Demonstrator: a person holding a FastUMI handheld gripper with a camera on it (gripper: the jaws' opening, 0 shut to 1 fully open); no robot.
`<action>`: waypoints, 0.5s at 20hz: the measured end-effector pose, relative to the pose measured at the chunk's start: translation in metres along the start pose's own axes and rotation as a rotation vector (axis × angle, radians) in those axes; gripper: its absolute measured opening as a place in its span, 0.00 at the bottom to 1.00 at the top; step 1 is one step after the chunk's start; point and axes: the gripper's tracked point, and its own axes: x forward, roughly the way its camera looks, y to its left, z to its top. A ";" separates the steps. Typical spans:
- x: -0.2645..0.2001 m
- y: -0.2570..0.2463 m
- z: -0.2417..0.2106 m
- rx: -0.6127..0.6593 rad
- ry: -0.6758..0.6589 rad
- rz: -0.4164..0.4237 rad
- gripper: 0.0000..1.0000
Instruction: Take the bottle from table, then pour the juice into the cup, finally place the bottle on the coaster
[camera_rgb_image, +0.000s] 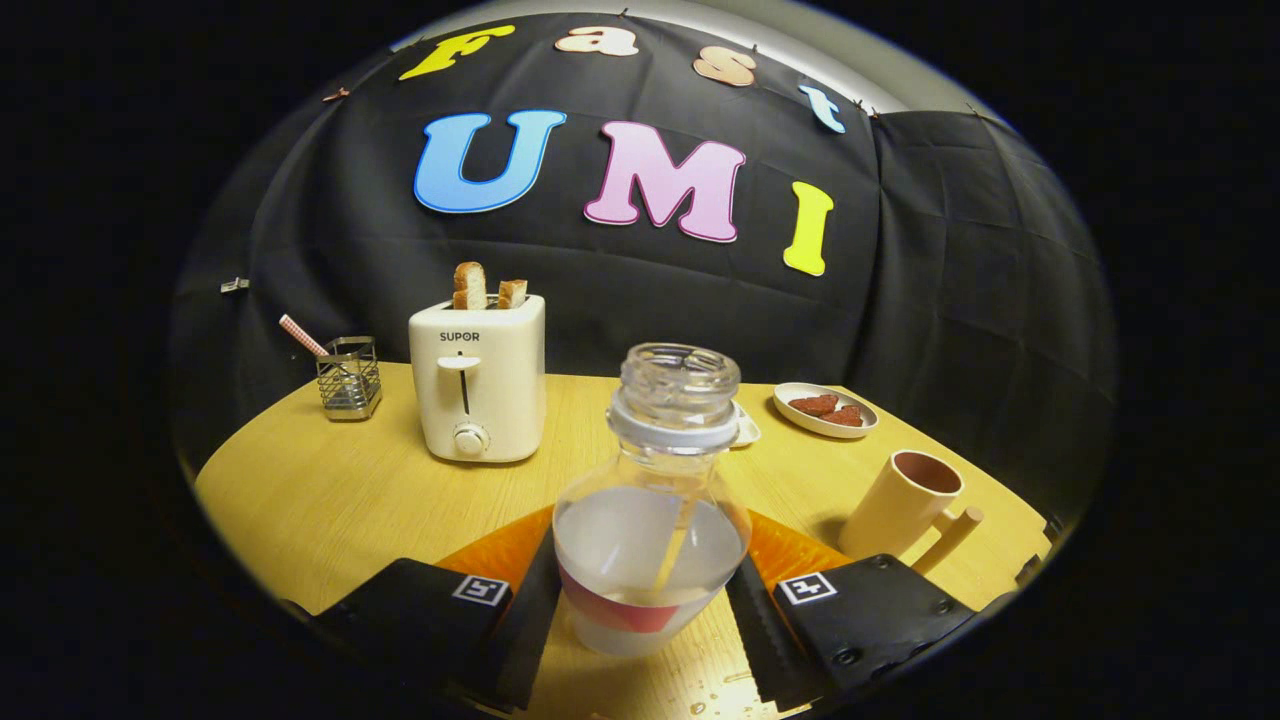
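Note:
A clear, uncapped bottle (650, 540) with a red label band holds pale liquid to about half its height. It stands upright between my fingers, and my gripper (645, 562) is shut on its lower body, one black finger (530, 620) on each side. An orange coaster (495, 552) shows beneath and behind the bottle on both sides. I cannot tell whether the bottle's base rests on it. The beige cup (900, 505), with a peg handle, stands on the table just beyond my right finger, apart from the bottle.
A cream toaster (478, 380) with two bread slices stands beyond the bottle to the left, with a wire holder (349, 377) holding a straw further left. A small plate (825, 410) of brown pieces sits behind the cup. Water drops (715, 690) lie on the wooden table (330, 490) near my fingers.

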 end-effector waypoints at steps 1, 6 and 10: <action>0.000 -0.001 -0.001 0.023 0.004 0.003 0.81; -0.001 -0.009 0.000 0.058 -0.004 0.009 0.76; -0.001 -0.017 0.000 0.055 -0.016 -0.018 0.76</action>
